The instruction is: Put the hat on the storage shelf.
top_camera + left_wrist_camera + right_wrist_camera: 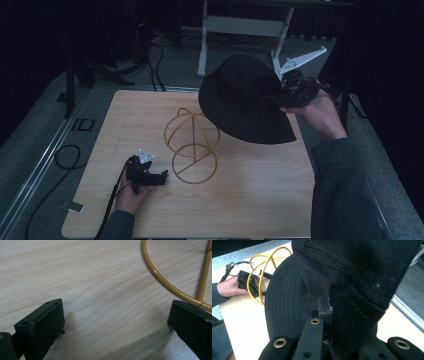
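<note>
A black bucket hat (242,100) hangs in the air over the table's back right, just right of and above a yellow wire hat stand (192,145). My right gripper (278,96) is shut on the hat's edge; in the right gripper view its jaws (325,311) pinch the dark fabric (352,277). My left gripper (163,177) rests low on the wooden table (250,200), beside the stand's base ring on its left. Its jaws (115,315) stand wide open over bare wood, with the yellow ring (160,277) just ahead of the right jaw.
The stand's domed wire top (187,122) lies partly under the hat's brim. A white metal frame (240,25) stands behind the table. Black cables (65,155) lie on the grey floor at the left. The table's right edge runs beside my right sleeve (340,190).
</note>
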### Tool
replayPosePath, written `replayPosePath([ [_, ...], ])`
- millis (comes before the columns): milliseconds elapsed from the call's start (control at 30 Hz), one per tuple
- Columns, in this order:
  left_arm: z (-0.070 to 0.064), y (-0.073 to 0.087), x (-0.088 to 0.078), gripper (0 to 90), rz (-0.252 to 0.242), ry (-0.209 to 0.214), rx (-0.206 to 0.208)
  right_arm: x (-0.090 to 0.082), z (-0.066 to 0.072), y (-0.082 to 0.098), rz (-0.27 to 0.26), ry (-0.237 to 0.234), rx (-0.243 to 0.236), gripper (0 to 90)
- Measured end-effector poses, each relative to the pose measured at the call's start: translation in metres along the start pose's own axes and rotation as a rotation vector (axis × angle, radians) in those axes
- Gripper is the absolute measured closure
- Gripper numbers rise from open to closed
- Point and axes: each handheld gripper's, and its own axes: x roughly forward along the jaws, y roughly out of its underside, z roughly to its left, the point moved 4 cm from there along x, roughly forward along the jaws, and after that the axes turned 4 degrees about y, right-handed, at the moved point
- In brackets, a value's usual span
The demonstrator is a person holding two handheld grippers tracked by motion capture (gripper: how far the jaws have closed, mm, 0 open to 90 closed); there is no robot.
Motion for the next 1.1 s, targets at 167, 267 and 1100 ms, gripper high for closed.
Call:
replayPosePath([
  [167,0.000,0.000,0.000,1.3,0.000,0.000,0.000,-0.002,0.003,-0.003,-0.015,-0.006,-0.007,88.9],
  [267,0.000,0.000,0.000,1.3,0.000,0.000,0.000,-0.003,0.004,-0.005,-0.026,-0.016,-0.009,88.8],
  [1100,0.000,0.000,0.000,1.3,0.003,0.001,0.001,-0.001,0.027,-0.018,-0.095,-0.114,-0.048,88.8],
])
